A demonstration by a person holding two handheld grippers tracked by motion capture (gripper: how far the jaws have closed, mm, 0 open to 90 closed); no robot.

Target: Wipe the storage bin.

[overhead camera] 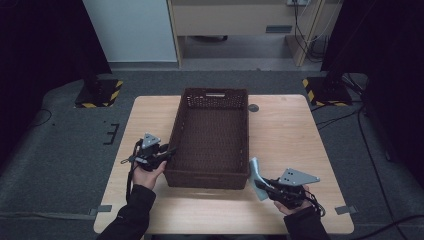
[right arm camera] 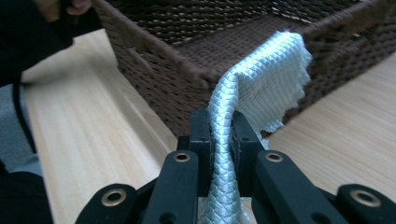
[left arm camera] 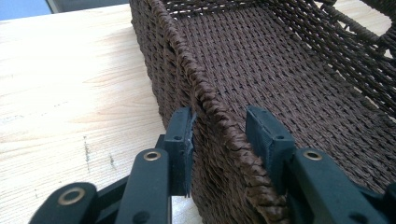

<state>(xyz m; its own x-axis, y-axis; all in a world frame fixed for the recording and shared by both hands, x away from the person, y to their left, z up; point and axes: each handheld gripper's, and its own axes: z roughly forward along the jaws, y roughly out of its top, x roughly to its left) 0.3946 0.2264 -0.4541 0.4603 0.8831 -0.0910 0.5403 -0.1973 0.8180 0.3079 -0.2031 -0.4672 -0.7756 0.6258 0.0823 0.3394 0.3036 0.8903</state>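
Pale blue-grey cloth (right arm camera: 261, 88), waffle-textured, is pinched in the right gripper (right arm camera: 223, 135): both black jaws are closed tight on a folded ridge of it, and the free end fans out above them toward 1 o'clock, just in front of the near corner of the wicker basket (right arm camera: 187, 56). In the high view the cloth (overhead camera: 256, 176) stands up off the table (overhead camera: 290, 130) at about 5 o'clock from the basket's centre, just beside the basket's (overhead camera: 210, 135) near right corner; whether it touches the weave I cannot tell. The right gripper (overhead camera: 263, 189) sits low over the table's near right part, held by the person's right hand (overhead camera: 295, 200). The left gripper (left arm camera: 219, 135) straddles the basket's braided rim (left arm camera: 210, 102): one jaw is outside the wall, the other inside, with a gap left on the inner side, so the jaws are part open and not clamped. In the high view that left gripper (overhead camera: 170, 151) is at 9 o'clock on the basket, at its left wall near the front. The basket is dark brown, rectangular, long axis running 12 to 6, in the middle of the light wooden table.
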